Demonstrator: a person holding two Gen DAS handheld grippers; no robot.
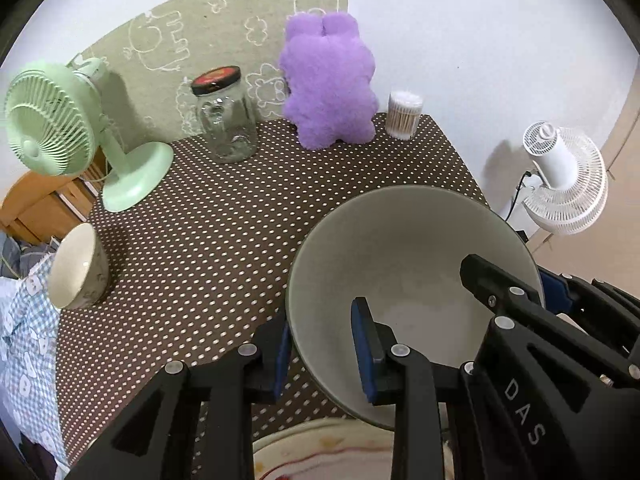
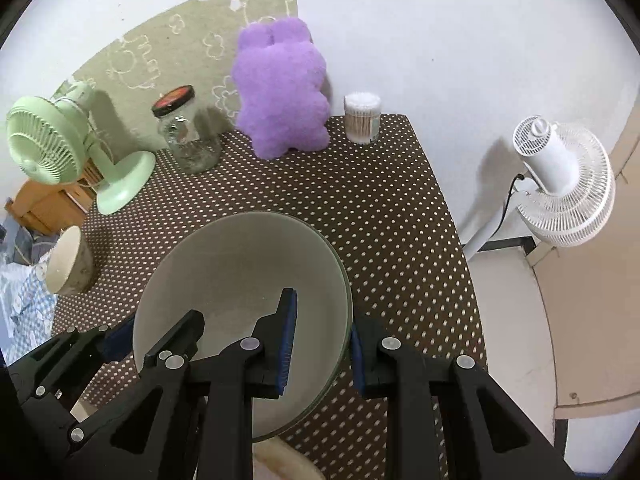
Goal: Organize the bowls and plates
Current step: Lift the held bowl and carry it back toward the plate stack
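A large pale grey bowl [image 1: 408,264] [image 2: 240,264] is carried between both grippers over the dotted brown table [image 1: 220,220] [image 2: 380,220]. My left gripper [image 1: 324,354] is shut on the bowl's left rim, one blue pad inside and one outside. My right gripper [image 2: 322,350] is shut on the opposite rim in the same way. Each gripper also shows in the other's view, the right gripper [image 1: 500,292] and the left gripper [image 2: 120,340]. A small cream bowl [image 1: 76,268] [image 2: 66,262] stands at the table's left edge. A patterned plate [image 1: 320,452] [image 2: 280,460] lies below the big bowl, mostly hidden.
Along the back stand a green desk fan [image 1: 60,128] [image 2: 52,144], a glass jar [image 1: 226,116] [image 2: 188,136], a purple plush [image 1: 328,80] [image 2: 280,88] and a cotton swab tub [image 1: 404,114] [image 2: 362,118]. A white fan [image 1: 568,176] [image 2: 564,184] stands off the table's right edge.
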